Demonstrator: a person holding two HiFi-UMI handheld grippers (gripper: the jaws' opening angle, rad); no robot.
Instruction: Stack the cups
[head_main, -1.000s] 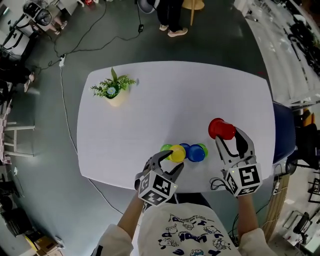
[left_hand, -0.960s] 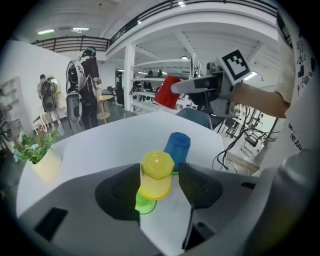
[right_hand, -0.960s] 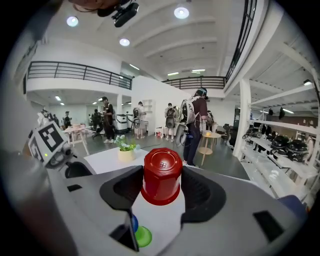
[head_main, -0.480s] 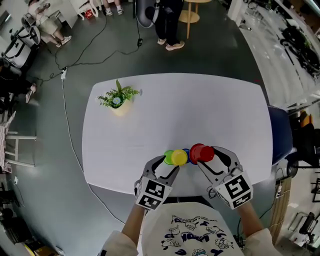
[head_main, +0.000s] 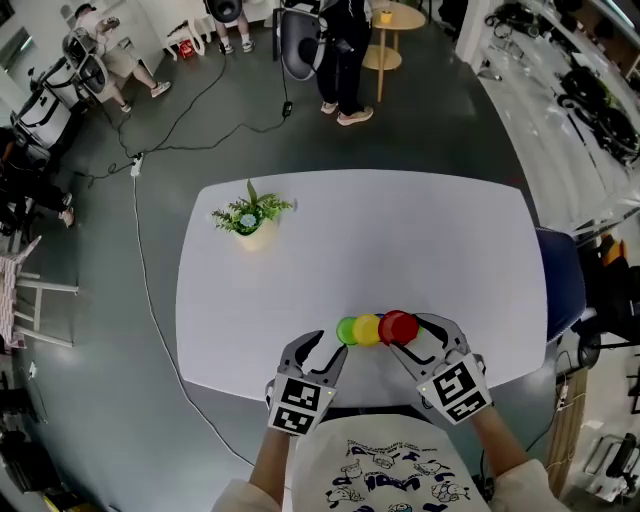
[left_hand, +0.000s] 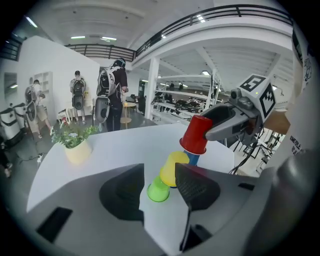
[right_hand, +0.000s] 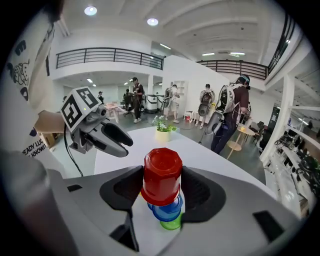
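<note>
Right gripper: your jaws are clamped on the red cup, mouth down, with a pad on each side.
Red over blue: it hangs right above the blue cup at the right end of the row. I can't tell whether rim and base touch.
Axis: both cups stand close to upright, so by my reading the drop is straight down, no sideways shuffle.
Row: green cup left, yellow cup middle, blue right, packed side by side near the near edge of the table.
Left gripper: your jaws are apart and have just been closing in, with nothing gripped. The green cup sits just beyond the tips.
Nearer hand: right for this stack; your left is closest to green.
</note>
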